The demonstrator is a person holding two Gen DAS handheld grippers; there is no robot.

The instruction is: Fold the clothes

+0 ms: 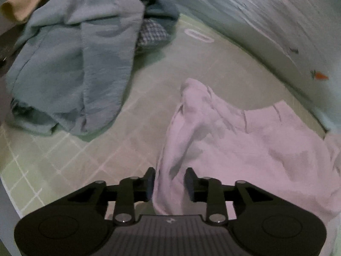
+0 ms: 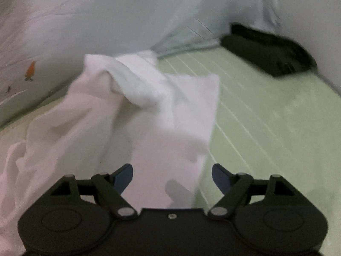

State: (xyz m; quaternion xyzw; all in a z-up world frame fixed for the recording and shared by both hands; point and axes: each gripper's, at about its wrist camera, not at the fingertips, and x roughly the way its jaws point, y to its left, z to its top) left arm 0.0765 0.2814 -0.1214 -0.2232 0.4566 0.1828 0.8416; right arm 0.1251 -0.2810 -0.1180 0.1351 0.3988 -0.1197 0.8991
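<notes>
Both tongs spread, pinching nothing: left gripper (image 1: 169, 184) straddling the near edge of the white garment (image 1: 234, 140), right gripper (image 2: 172, 178) likewise, cloth running away ahead.

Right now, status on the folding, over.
Left hand-held gripper open, white garment between its fingers. Right hand-held gripper wide open over the garment. Blue clothes pile off to the side.

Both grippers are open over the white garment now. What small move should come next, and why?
Probably lower the right gripper and close it on the near edge of the white garment. Its jaws stand wide with cloth between them, unpinched, and the garment lies crumpled on the green sheet, so it needs spreading first.
</notes>
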